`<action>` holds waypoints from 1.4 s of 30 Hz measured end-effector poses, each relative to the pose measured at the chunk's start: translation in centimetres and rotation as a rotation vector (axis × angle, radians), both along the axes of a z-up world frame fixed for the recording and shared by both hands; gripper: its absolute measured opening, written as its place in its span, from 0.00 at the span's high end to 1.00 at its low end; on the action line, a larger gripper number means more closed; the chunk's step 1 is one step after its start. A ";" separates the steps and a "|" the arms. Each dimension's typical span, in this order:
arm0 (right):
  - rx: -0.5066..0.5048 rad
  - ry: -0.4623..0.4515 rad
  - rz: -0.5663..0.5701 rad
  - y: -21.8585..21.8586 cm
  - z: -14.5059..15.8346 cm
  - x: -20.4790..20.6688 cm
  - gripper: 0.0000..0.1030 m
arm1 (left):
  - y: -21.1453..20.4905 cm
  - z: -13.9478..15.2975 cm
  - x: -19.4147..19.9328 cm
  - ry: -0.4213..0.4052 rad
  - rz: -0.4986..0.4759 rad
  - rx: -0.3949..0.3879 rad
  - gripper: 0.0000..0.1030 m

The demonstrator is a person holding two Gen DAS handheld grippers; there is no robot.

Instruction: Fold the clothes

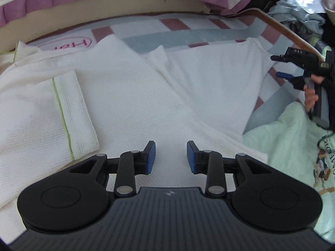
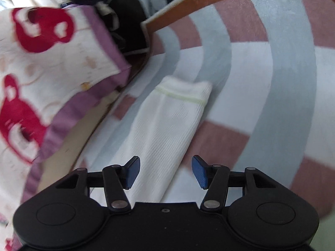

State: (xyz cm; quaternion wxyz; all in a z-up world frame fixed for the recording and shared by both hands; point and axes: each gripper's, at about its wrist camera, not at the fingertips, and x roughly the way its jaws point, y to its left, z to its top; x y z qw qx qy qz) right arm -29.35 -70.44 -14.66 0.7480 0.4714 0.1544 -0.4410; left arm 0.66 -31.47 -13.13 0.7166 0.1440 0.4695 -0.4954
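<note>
White waffle-knit garment [image 1: 129,96]: spread flat on the checked bedsheet [image 1: 188,34], one sleeve [image 1: 69,113] with a pale green stripe folded across at left, the other sleeve [image 2: 165,129] lying out straight on the sheet. My left gripper [image 1: 171,158]: above the garment's near part, jaws apart, nothing between them. My right gripper [image 2: 165,172]: over the straight sleeve, jaws wide, pads clear of the cloth. Mint printed garment [image 1: 293,142]: near right. Pink-edged quilt [image 2: 41,67]: far left. Heap of clothes [image 1: 297,6]: far right.
</note>
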 end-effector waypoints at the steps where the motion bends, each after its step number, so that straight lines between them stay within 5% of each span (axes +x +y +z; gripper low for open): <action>1: -0.003 0.017 -0.028 -0.7 -0.2 0.3 0.41 | 0.1 -0.1 0.2 0.000 0.004 0.002 0.69; 7: -0.143 0.130 -0.042 -1.6 -1.0 3.4 0.44 | 0.9 -0.1 1.4 -0.013 0.028 0.001 0.69; 8: -0.161 0.129 -0.024 -1.2 -1.3 3.7 0.52 | 1.1 -0.1 1.7 -0.008 0.038 -0.002 0.69; 9: -0.151 0.106 -0.009 -1.0 -1.5 3.8 0.83 | 1.4 -0.2 2.1 0.002 0.050 -0.002 0.69; 10: -0.130 0.078 0.006 -0.9 -1.8 3.9 0.94 | 1.7 -0.4 2.4 0.017 0.061 -0.001 0.69; 14: -0.230 0.061 0.096 1.2 0.1 5.2 0.94 | 3.3 -0.6 4.0 0.106 0.050 -0.053 0.68; 21: -0.257 -0.291 0.312 8.6 5.8 11.0 0.95 | 8.4 2.4 6.4 0.073 0.082 -0.152 0.68; 25: -0.146 -0.551 0.484 14.5 8.4 16.8 0.95 | 13.1 3.7 8.2 -0.015 0.160 -0.145 0.68; 27: -0.107 -0.604 0.596 18.3 9.0 20.2 0.95 | 15.5 3.6 9.3 -0.041 0.218 -0.137 0.68; 30: -0.114 -0.524 0.820 24.9 8.9 24.7 0.95 | 18.4 1.7 11.3 -0.025 0.359 -0.108 0.63; 33: -0.161 -0.344 1.008 31.0 6.4 27.5 0.95 | 20.2 -0.6 12.8 0.112 0.464 -0.137 0.64; 42: -0.337 0.054 1.254 36.8 2.1 26.9 0.90 | 20.2 -0.5 13.2 0.185 0.440 -0.257 0.62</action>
